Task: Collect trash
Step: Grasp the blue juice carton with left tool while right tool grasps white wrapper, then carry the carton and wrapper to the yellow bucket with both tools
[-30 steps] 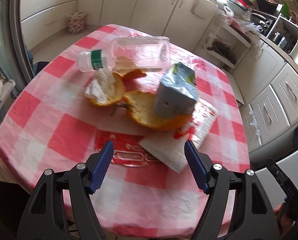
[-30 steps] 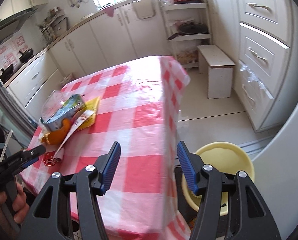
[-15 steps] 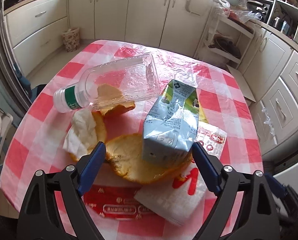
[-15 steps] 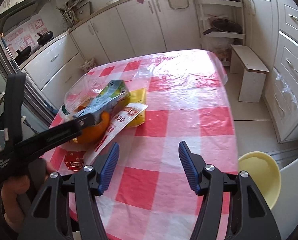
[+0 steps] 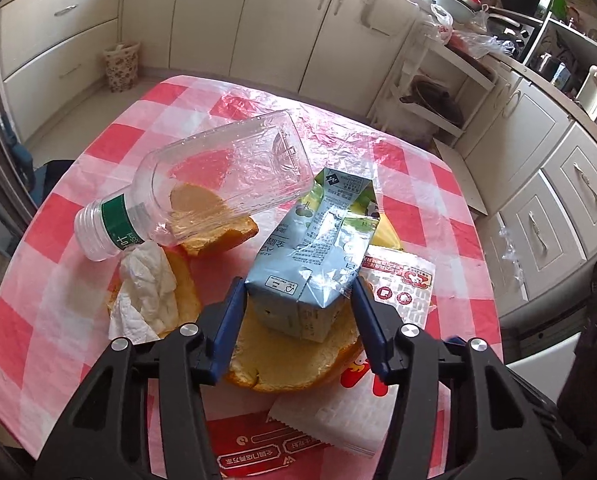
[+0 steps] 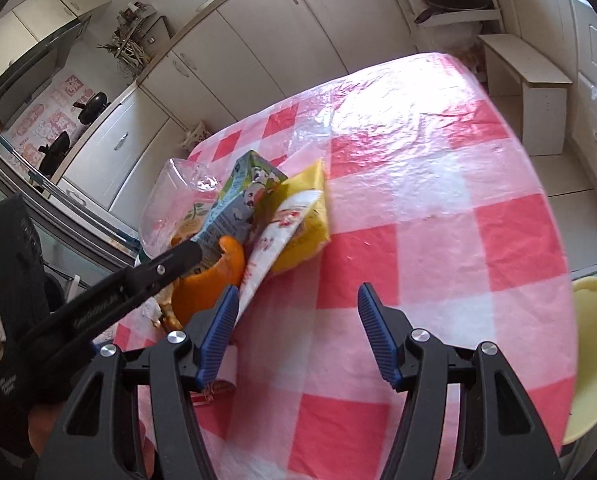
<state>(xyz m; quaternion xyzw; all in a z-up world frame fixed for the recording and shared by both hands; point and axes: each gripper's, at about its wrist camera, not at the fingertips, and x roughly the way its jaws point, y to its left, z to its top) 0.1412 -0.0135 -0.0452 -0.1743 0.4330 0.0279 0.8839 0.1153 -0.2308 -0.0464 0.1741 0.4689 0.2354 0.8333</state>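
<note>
Around the drink carton [image 5: 318, 264] my left tool [image 5: 298, 308] has come forward from the near red wrapper [image 5: 258, 456] and its jaws are closing, carton between them, pads at its sides but no squeeze confirmed. Carton sits on orange peel [image 5: 294, 364] beside the bottle [image 5: 218, 184]. Right tool [image 6: 294, 324] hangs half-open, empty. Pickup looks imminent.

The trash pile [image 5: 258, 248] is viewed steeply downward, close ahead of the left gripper [image 5: 298, 316]; the checked table [image 6: 438, 216] is viewed obliquely past the right gripper [image 6: 294, 332]; the pile, ahead-left there, is shared.
</note>
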